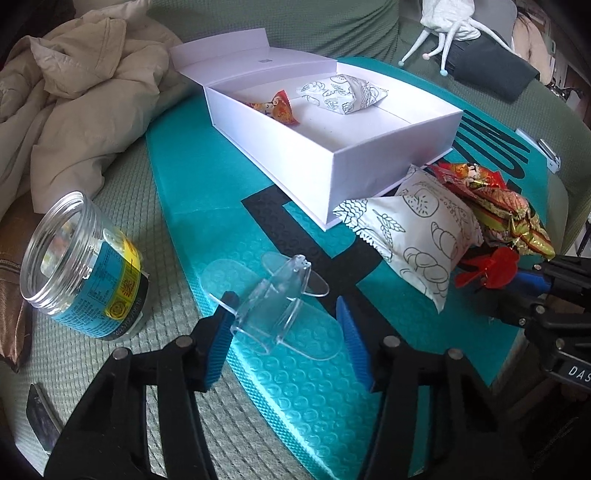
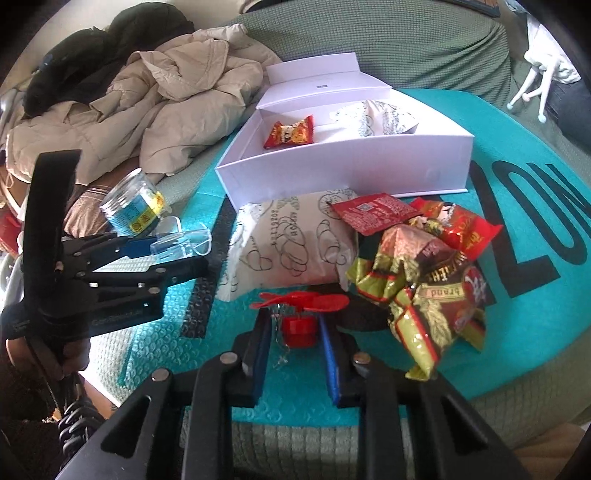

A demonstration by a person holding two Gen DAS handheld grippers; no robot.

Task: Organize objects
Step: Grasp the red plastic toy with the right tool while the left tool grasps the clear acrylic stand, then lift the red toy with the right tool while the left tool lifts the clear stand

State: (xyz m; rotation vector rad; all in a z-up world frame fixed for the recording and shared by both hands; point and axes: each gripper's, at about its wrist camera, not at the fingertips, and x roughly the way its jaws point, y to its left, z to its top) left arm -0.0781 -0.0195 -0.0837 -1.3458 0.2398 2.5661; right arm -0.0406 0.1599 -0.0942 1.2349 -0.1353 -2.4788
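A clear acrylic stand (image 1: 277, 302) lies on the teal mat (image 1: 207, 192) between the fingers of my left gripper (image 1: 288, 332), which is open around it; it also shows in the right wrist view (image 2: 184, 240). My right gripper (image 2: 295, 332) has its jaws around a small red plastic propeller toy (image 2: 299, 310), also seen in the left wrist view (image 1: 487, 271). An open white box (image 1: 369, 166) holds a red snack packet (image 1: 280, 107) and a white printed bread packet (image 1: 340, 94). Another white bread packet (image 1: 413, 236) and a heap of red and green snack wrappers (image 2: 424, 266) lie in front of the box.
An open clear jar with a blue and yellow label (image 1: 85, 266) lies tilted on the green sofa cover left of the mat. A beige jacket (image 1: 81, 103) is piled at the back left. A white tasselled cloth (image 1: 447, 22) hangs at the back right.
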